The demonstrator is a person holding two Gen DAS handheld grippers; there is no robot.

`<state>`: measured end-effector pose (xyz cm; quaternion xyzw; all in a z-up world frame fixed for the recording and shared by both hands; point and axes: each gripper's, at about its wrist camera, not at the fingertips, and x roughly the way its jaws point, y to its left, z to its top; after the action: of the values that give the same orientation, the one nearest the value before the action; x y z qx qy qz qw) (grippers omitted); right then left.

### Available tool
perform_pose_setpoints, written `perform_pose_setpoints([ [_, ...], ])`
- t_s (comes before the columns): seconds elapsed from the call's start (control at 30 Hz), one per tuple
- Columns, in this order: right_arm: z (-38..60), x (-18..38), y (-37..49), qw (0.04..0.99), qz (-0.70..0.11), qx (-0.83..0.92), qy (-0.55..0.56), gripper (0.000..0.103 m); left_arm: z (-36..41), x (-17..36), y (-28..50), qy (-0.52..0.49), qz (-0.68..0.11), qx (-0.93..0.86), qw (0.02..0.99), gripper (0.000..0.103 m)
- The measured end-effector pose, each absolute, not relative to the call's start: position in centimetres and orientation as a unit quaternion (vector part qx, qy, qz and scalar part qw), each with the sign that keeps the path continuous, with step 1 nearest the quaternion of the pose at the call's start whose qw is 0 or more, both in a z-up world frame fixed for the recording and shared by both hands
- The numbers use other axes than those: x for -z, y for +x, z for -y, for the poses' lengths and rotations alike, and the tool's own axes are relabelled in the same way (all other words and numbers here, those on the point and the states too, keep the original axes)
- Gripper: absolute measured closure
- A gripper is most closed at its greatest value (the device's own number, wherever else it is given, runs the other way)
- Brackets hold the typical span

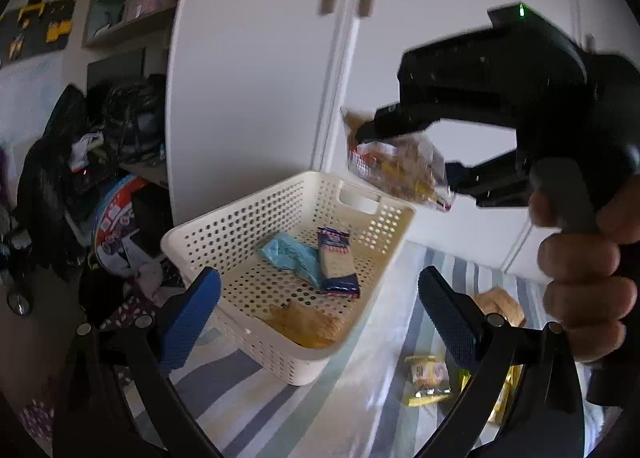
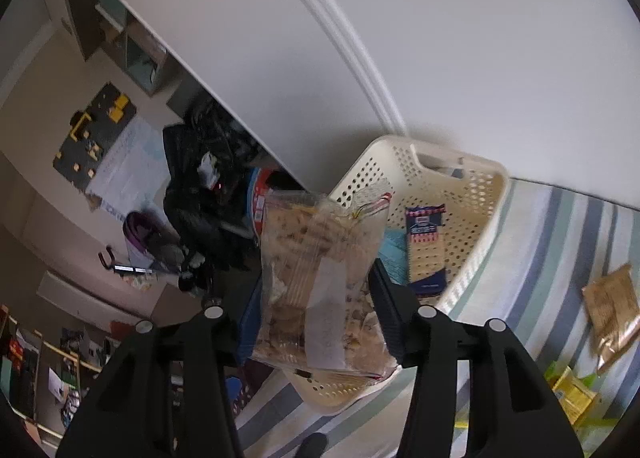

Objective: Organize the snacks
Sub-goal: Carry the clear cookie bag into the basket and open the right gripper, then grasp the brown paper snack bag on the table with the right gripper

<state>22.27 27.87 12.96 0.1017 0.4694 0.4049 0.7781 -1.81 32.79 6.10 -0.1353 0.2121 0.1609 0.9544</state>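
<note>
The left wrist view looks from close by, slightly down into the basket (image 1: 248, 218); the right wrist view faces it from its right side, close above. Both share the basket and wardrobe (image 1: 256, 58).

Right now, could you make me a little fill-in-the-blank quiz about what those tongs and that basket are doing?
1. The right tongs are shut on a clear ____ of snacks.
2. The left tongs are ____ and hold nothing.
3. The white basket stands on a ____ cloth.
4. The dark blue cracker pack lies ____ the basket.

Missing words: bag; open; striped; inside
</note>
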Motion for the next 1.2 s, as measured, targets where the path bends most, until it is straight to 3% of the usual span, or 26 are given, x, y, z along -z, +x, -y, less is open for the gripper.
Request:
perform_pose_setpoints([
  [0.27,-29.2,-13.1,22.7,0.789,-0.457,-0.400,0.097,0.049,-35.2,-6.1,-2.4,-0.182,-0.199,-0.176,0.947,0.003],
  [0.63,-21.0,-11.5,23.7,0.823,-0.458,-0.318,0.111,0.049,-33.9,-6.0,-2.0,-0.172,-0.202,-0.131,0.955,0.003],
  [0.77,-17.3,-10.7,24.1,0.840,-0.457,-0.273,0.108,0.039,-32.9,-5.8,-1.6,-0.162,-0.209,-0.106,0.958,0.003],
  [1.07,-10.2,-7.0,25.0,0.863,-0.467,-0.179,0.077,0.032,-29.6,-5.1,-0.7,-0.118,-0.231,-0.050,0.965,0.003],
  [1.2,-8.3,-4.9,25.9,0.870,-0.468,-0.147,0.054,0.024,-28.8,-4.6,-0.1,-0.117,-0.248,-0.023,0.961,0.003],
])
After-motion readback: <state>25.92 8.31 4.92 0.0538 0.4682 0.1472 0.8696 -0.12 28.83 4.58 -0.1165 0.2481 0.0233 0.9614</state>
